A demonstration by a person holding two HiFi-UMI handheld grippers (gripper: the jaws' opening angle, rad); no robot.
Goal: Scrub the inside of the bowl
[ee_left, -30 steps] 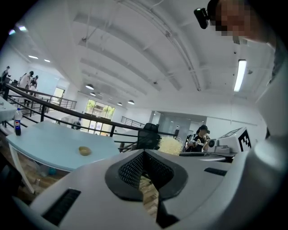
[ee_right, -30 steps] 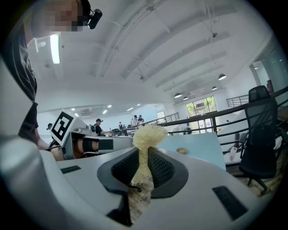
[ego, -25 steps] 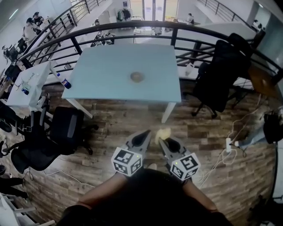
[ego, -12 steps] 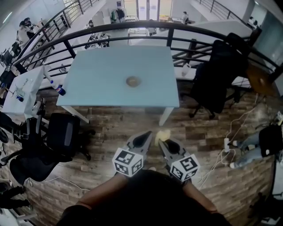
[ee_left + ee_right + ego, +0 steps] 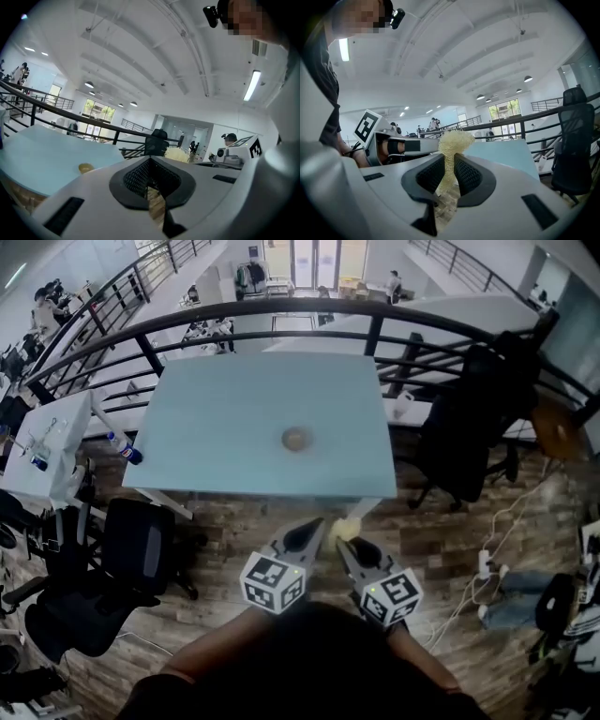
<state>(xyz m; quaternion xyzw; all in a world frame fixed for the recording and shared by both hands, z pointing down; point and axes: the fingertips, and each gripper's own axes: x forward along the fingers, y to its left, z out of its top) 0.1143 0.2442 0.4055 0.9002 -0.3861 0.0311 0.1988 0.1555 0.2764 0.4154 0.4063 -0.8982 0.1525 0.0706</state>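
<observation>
Drawn nearer than a second ago: smooth pale-blue rectangular counter (image 5: 234,418), ahead of both hand-held grippers, with small round tan bowl (image 5: 296,438) near its middle. Curved dark railing (image 5: 281,307) beyond; black office chair (image 5: 469,423) to the right. Left hand-held gripper (image 5: 313,526) fully closed, empty. Right hand-held gripper (image 5: 343,542) clamped on pale yellow, stringy scrubber (image 5: 348,526).

One bowl (image 5: 296,439), one scrubber (image 5: 347,527), one table (image 5: 225,418).

Pale blue table (image 5: 225,418) — one small bowl (image 5: 296,439) near its middle
</observation>
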